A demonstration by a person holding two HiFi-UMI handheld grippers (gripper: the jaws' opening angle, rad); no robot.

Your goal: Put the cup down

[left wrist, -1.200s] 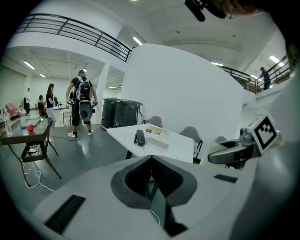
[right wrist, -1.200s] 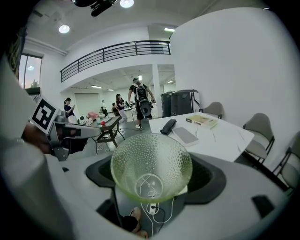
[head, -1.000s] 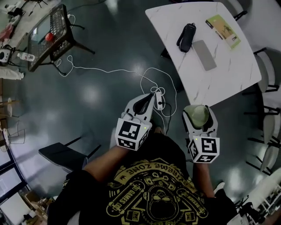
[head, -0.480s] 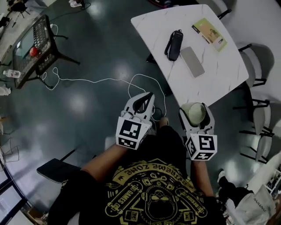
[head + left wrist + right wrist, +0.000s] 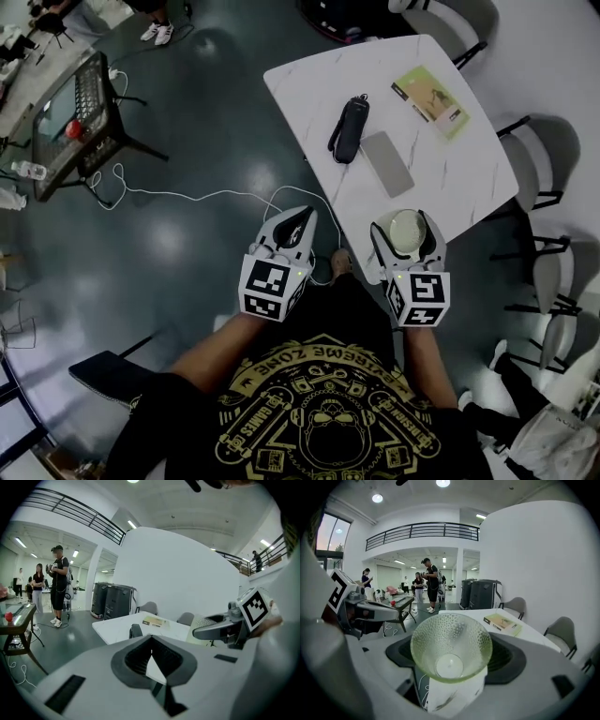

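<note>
— Two grippers out front. What's the right gripper [image 5: 405,232] got?
— Its fingers are clamped on the cup [image 5: 451,651], a dimpled greenish glass, upright, gripped by its sides between them.
— And under those fingertips?
— The near edge of the white table [image 5: 469,178]. Whether the cup touches it, I can't tell. Beyond the fingertips lie a flat grey device [image 5: 386,164], a black pouch [image 5: 347,128] and a booklet [image 5: 430,100].
— Left gripper [image 5: 151,639]?
— Fingers closed together, nothing between them, off to the table's side, over the dark floor [image 5: 187,216].
</note>
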